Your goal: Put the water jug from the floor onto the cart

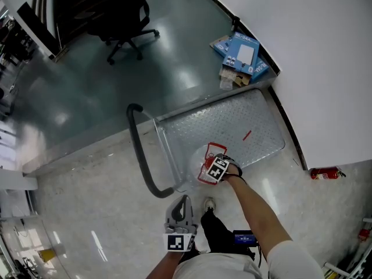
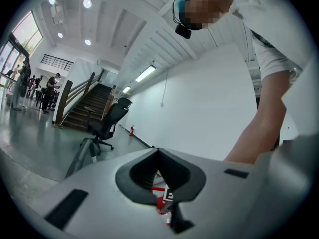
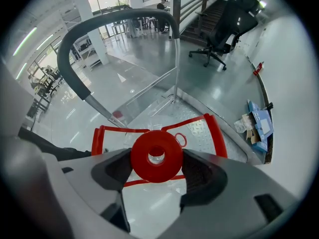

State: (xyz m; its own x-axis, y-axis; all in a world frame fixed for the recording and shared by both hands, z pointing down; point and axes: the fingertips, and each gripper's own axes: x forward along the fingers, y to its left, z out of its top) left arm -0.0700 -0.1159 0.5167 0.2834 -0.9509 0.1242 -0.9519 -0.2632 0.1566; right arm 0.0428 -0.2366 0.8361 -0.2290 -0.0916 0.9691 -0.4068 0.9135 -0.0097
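Observation:
The water jug (image 1: 199,163) is clear with a red carry frame and stands at the near edge of the cart's metal deck (image 1: 232,127), close to the black push handle (image 1: 139,150). I cannot tell whether it rests on the deck or hangs just over it. My right gripper (image 1: 216,168) is on top of it; in the right gripper view the gripper (image 3: 156,158) is shut on the jug's red cap (image 3: 167,169). My left gripper (image 1: 181,205) is nearer me, off the cart, shut with nothing in it (image 2: 158,152).
The cart sits against a white wall (image 1: 325,68). Blue boxes (image 1: 241,54) lie on the floor beyond the deck's far end. A fire extinguisher (image 1: 324,172) lies by the wall at right. A black office chair (image 1: 125,28) stands farther off. My shoe (image 1: 209,203) is just behind the jug.

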